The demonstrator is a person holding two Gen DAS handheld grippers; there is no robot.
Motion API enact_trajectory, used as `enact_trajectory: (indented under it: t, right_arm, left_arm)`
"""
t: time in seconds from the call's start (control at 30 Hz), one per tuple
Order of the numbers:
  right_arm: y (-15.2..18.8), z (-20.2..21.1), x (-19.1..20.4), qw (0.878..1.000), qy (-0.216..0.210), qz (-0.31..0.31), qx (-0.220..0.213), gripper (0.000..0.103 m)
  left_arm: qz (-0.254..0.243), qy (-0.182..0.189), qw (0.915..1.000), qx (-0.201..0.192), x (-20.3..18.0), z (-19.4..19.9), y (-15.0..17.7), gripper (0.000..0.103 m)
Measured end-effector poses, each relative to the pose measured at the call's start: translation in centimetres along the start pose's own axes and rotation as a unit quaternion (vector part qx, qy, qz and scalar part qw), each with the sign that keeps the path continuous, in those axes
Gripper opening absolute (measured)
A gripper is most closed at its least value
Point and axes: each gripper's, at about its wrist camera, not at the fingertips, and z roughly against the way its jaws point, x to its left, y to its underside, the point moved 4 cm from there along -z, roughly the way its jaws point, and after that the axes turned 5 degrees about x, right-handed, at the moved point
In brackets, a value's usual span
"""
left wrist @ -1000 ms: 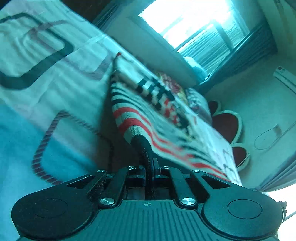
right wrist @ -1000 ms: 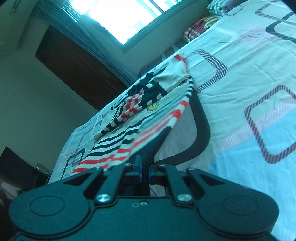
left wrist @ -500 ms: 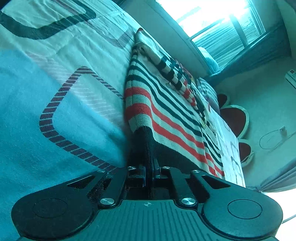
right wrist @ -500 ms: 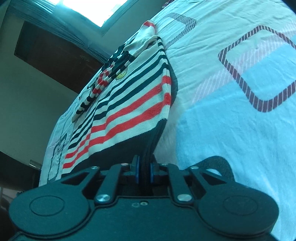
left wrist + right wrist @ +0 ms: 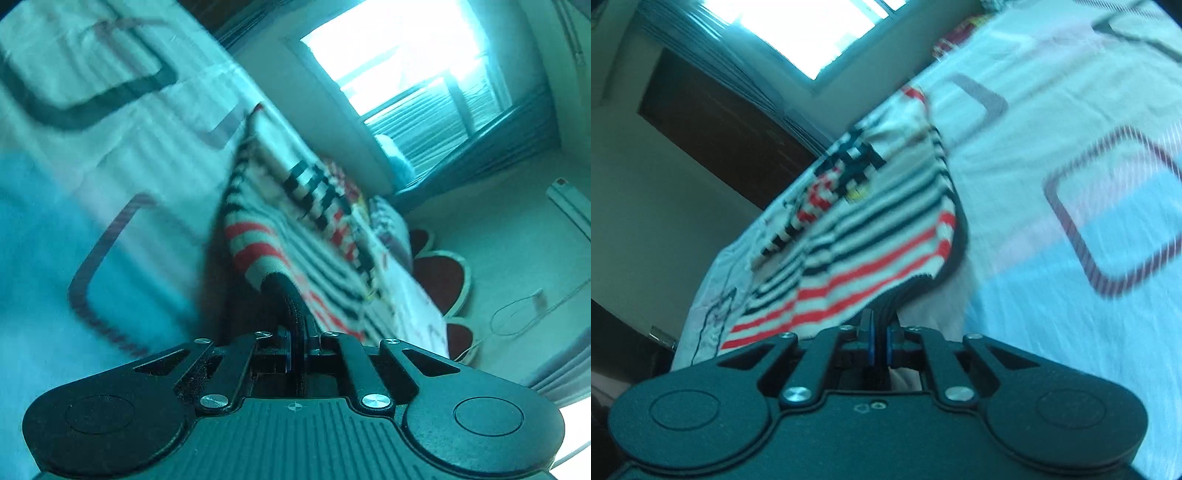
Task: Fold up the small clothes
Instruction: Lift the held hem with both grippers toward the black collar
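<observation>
A small knitted sweater point(image 5: 280, 236) with red, white and dark stripes and a dark hem stretches away from me over the bed. In the left wrist view my left gripper point(image 5: 297, 332) is shut on the dark hem at one corner, with the cloth rising out of the jaws. The same sweater point(image 5: 864, 236) fills the right wrist view, where my right gripper point(image 5: 878, 334) is shut on the hem at the other corner. The hem end is lifted off the sheet, and the far end with the patterned chest lies on the bed. Both views are motion-blurred.
The bed sheet point(image 5: 92, 155) is white and light blue with dark rounded squares point(image 5: 1115, 214). A bright window point(image 5: 399, 55) lies beyond the bed. Folded patterned cloth point(image 5: 391, 225) sits at the far end, and red cushions point(image 5: 439, 273) are on the floor. A dark cabinet point(image 5: 713, 118) stands by the wall.
Half a second ago the hem end was lowered close to the sheet. Now both grippers have raised it again, much as one second ago. Both stay shut on the hem.
</observation>
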Motion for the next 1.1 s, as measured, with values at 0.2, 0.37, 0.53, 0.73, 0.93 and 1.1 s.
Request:
enact_trajectory:
  t: [0.2,0.37,0.53,0.73,0.93,1.1]
  right_arm:
    - [-5.7,0.6,4.0,0.997,-0.002,0.050,-0.051,0.006]
    - [-12.0,-0.8,6.2,0.996,-0.006,0.066,-0.062,0.006]
    - [-17.3,-4.9,5.7,0.997,-0.015,0.036,-0.071,0.006]
    - [-21.8,-10.6,3.3,0.999,-0.007,0.007,-0.052,0.006]
    - [-25.3,-17.1,0.1,0.999,-0.007,-0.030,-0.019,0.007]
    - [-26.8,-22.6,-2.9,0.998,-0.001,-0.057,0.015,0.007]
  left_arm:
    - [-0.037,0.010,0.9990,-0.021,-4.7,-0.5,-6.0,0.005]
    - [-0.048,0.009,0.9983,-0.032,-7.6,-2.7,-12.1,0.005]
    - [-0.065,-0.002,0.9975,-0.028,-8.9,-7.0,-17.0,0.005]
    - [-0.049,-0.023,0.9985,-0.005,-8.6,-13.3,-21.9,0.005]
    - [-0.046,-0.065,0.9966,0.022,-6.8,-19.7,-25.3,0.005]
    - [-0.042,-0.108,0.9917,0.056,-4.1,-24.9,-26.8,0.006]
